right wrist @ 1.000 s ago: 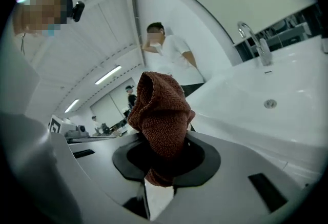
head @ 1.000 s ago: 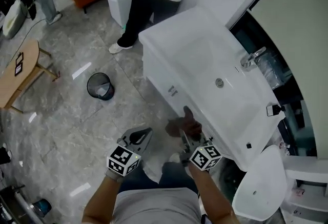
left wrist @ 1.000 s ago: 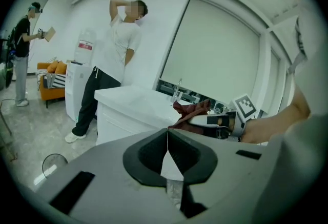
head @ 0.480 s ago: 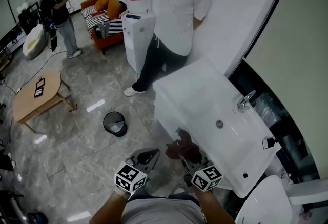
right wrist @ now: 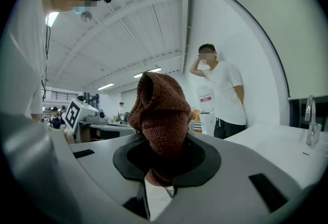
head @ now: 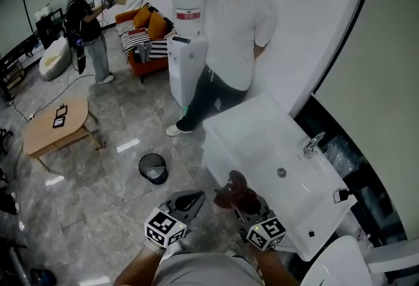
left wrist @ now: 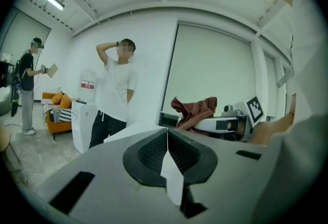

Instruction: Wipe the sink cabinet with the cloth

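My right tongs (head: 241,206) are pinching the brown cloth (head: 232,192), which bunches up out of them in a tall fold and hides the tips from above. In the right gripper view the cloth fills the gap and blocks most of what lies straight ahead. It is held at the front edge of the cabinet (head: 243,126), toward its near end, but I cannot tell whether it touches the white face there, since cloth and tongs cover that spot. My left tongs (head: 186,200) are pressed together with nothing between them, out over the floor to the left of the cabinet. The tap (head: 313,144) stands at the cabinet's back edge. A person (head: 230,36) stands at the far end, legs partly hidden behind it.
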Demonstrator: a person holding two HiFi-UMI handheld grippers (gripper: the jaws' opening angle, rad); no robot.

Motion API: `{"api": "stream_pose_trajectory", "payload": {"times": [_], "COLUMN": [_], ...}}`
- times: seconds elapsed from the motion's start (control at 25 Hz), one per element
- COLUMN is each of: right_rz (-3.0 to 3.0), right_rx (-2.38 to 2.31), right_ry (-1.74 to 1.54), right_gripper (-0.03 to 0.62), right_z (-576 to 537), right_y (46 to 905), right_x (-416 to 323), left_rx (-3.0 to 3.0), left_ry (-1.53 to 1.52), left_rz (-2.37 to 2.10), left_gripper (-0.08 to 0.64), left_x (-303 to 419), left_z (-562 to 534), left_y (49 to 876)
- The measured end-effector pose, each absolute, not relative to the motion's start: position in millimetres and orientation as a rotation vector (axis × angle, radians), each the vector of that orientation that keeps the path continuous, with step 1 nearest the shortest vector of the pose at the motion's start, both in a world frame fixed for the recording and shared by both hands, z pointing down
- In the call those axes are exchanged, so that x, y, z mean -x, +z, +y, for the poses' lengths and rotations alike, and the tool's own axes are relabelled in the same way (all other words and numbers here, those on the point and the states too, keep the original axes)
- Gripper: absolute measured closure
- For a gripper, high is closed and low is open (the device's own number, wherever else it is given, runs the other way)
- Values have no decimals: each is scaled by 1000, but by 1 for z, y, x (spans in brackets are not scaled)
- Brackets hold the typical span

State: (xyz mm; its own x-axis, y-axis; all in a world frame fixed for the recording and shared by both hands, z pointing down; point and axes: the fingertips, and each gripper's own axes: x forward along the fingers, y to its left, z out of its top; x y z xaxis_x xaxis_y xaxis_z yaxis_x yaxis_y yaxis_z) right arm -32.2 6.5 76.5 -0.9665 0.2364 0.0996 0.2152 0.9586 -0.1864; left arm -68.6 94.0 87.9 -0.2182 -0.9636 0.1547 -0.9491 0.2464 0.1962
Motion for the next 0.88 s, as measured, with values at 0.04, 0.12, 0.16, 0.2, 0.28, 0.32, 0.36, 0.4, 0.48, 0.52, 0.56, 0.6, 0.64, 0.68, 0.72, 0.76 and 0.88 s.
{"api": "stream_pose_trajectory", "payload": {"times": [0.04, 0.12, 0.16, 0.2, 0.28, 0.32, 0.36, 0.4, 0.48, 0.52, 0.56, 0.6, 0.64, 0.68, 0.72, 0.76, 0.88], "right_rz": [-2994, -3005, -3010, -3017, -3028, -3029, -3027, -3024, -3023, -3023, -3022, -3022, -3022, -3025, -3028, -3032, -3044], "right_rx": [355, 373, 382, 393, 414, 422, 425, 425, 419, 413, 407, 402, 398, 395, 391, 388, 383], "right_ry": [253, 229, 218, 207, 192, 186, 185, 187, 191, 188, 185, 185, 187, 189, 190, 188, 177], "right_gripper": [497, 495, 497, 497, 497, 497, 497, 497, 497, 497, 497, 497, 497, 497, 497, 497, 497], "right_z": [9, 14, 16, 18, 22, 25, 28, 29, 29, 28, 27, 26, 26, 25, 23, 21, 15], "right_y": [73, 69, 66, 63, 59, 58, 58, 59, 59, 59, 60, 61, 61, 61, 60, 59, 57], "right_x": [32, 33, 34, 35, 37, 38, 38, 39, 40, 40, 40, 39, 38, 37, 36, 36, 35], "left_rx": [-1789, -1785, -1783, -1783, -1786, -1786, -1785, -1784, -1781, -1779, -1777, -1775, -1772, -1768, -1766, -1763, -1759], "left_ry": [-89, -95, -97, -97, -92, -88, -86, -84, -81, -79, -78, -78, -78, -78, -78, -78, -75], "left_rz": [-2290, -2318, -2331, -2344, -2363, -2369, -2374, -2379, -2389, -2392, -2392, -2392, -2393, -2394, -2395, -2396, -2398], "left_gripper": [545, 545, 545, 545, 545, 545, 545, 545, 545, 545, 545, 545, 545, 545, 545, 545, 545], "left_x": [70, 72, 74, 75, 78, 79, 79, 80, 81, 82, 81, 81, 80, 79, 78, 78, 78], "left_z": [96, 100, 102, 103, 105, 107, 109, 111, 111, 110, 110, 110, 110, 110, 110, 109, 105], "left_y": [84, 76, 73, 70, 64, 62, 61, 60, 58, 57, 58, 58, 58, 59, 59, 60, 61]}}
